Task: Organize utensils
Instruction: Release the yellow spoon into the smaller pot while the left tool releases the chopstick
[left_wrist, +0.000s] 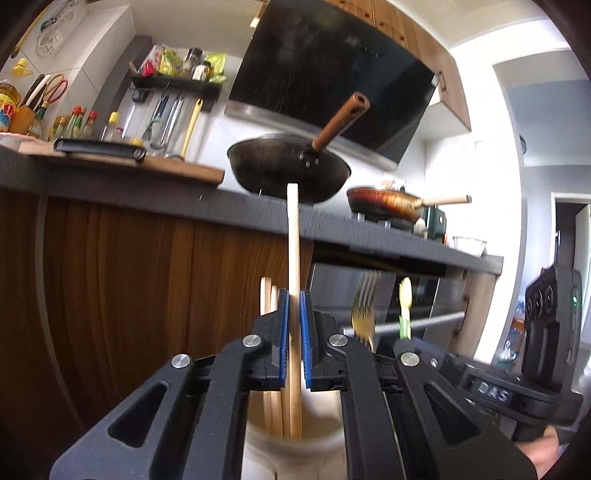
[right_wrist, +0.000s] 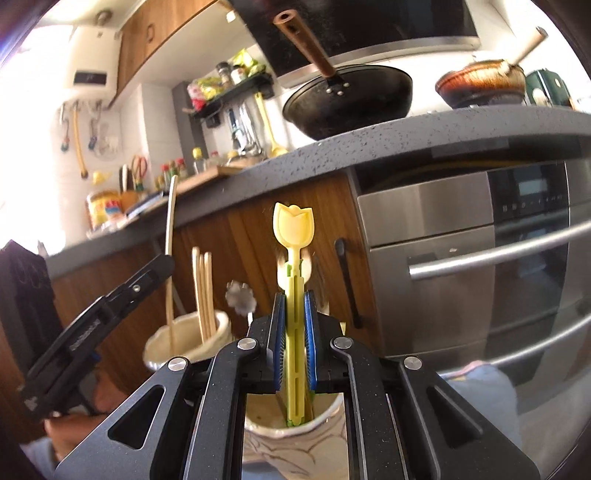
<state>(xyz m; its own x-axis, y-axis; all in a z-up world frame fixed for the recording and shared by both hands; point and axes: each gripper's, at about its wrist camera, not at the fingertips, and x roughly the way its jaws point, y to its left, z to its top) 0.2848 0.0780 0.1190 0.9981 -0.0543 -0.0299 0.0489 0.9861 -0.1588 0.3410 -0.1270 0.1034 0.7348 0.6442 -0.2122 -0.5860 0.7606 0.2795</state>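
My left gripper (left_wrist: 294, 295) is shut on a wooden chopstick (left_wrist: 293, 236) that stands upright, its lower end inside a cream ceramic holder (left_wrist: 321, 406). Other chopsticks (left_wrist: 269, 295) stand in that holder. My right gripper (right_wrist: 294, 299) is shut on a yellow tulip-shaped plastic utensil (right_wrist: 293, 229), its lower end inside a second cream holder (right_wrist: 325, 417). In the right wrist view the left gripper (right_wrist: 155, 266) holds the long chopstick (right_wrist: 170, 229) over the first holder (right_wrist: 162, 347), with chopsticks (right_wrist: 202, 291) in it. A metal fork (left_wrist: 364, 306) stands between the grippers.
A dark counter (left_wrist: 147, 184) runs above with a black wok (left_wrist: 288, 170), a brown pan (left_wrist: 384, 201), a cutting board (left_wrist: 155, 164) and bottles (left_wrist: 79, 123). Wooden cabinet doors (left_wrist: 129, 277) stand behind. A steel oven (right_wrist: 480, 258) with a bar handle is at right.
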